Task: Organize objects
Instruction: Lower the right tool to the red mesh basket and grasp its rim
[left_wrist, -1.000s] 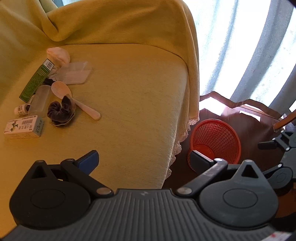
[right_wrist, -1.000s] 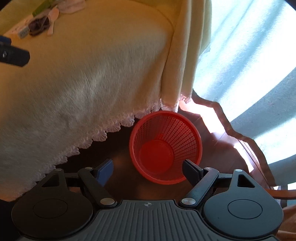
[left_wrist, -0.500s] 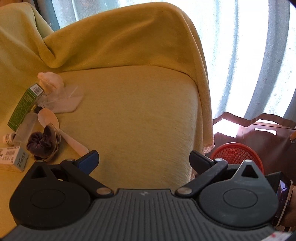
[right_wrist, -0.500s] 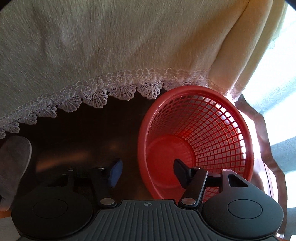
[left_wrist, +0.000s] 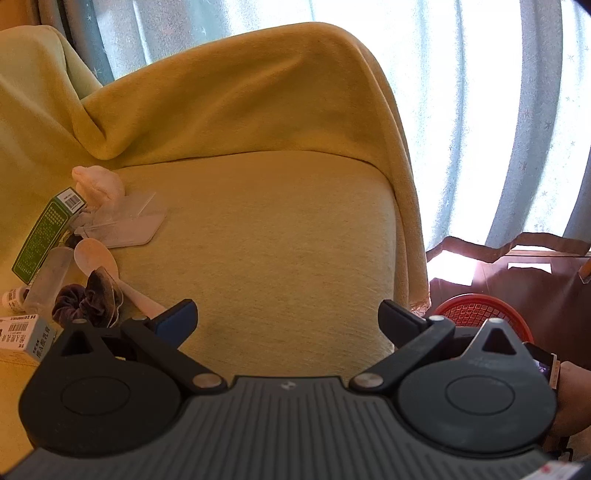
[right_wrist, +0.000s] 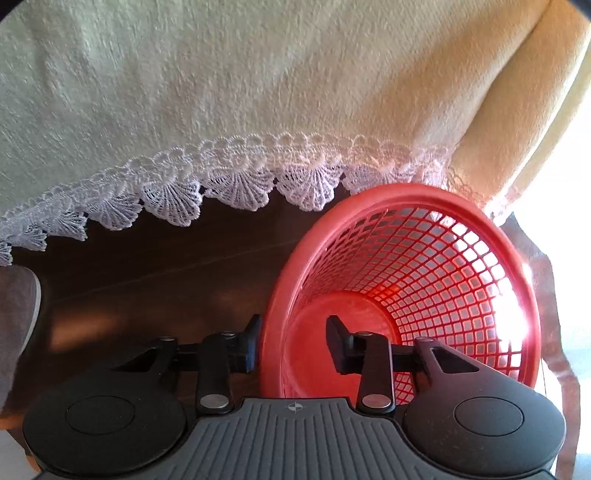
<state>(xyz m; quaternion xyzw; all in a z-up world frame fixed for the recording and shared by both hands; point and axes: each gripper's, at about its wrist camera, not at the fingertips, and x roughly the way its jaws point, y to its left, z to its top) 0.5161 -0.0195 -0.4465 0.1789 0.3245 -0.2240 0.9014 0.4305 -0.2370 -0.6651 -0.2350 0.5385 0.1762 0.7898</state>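
Note:
A red mesh basket (right_wrist: 436, 266) stands on the dark floor beside the sofa; its rim also shows in the left wrist view (left_wrist: 476, 306). My right gripper (right_wrist: 293, 343) straddles the basket's near rim, one finger outside and one inside, jaws part closed with a gap. My left gripper (left_wrist: 288, 321) is open and empty above the sofa seat. At the seat's left lie a dark scrunchie (left_wrist: 85, 299), a white spoon (left_wrist: 107, 266), a green box (left_wrist: 48, 229), a white box (left_wrist: 22, 332), a clear bottle (left_wrist: 48, 277), a small vial (left_wrist: 11, 299), a clear pouch (left_wrist: 125, 225) and a white cloth (left_wrist: 98, 184).
A yellow-green cover (left_wrist: 258, 229) with a lace hem (right_wrist: 229, 181) drapes the sofa. Pale curtains (left_wrist: 498, 110) hang behind, with bright window light. A grey shoe (right_wrist: 16, 314) rests on the floor at the left. My wrist with a watch (left_wrist: 546, 365) shows lower right.
My right gripper has dropped to the basket and its jaws have narrowed around the near rim. My left gripper has tilted up, showing more sofa back and curtain.

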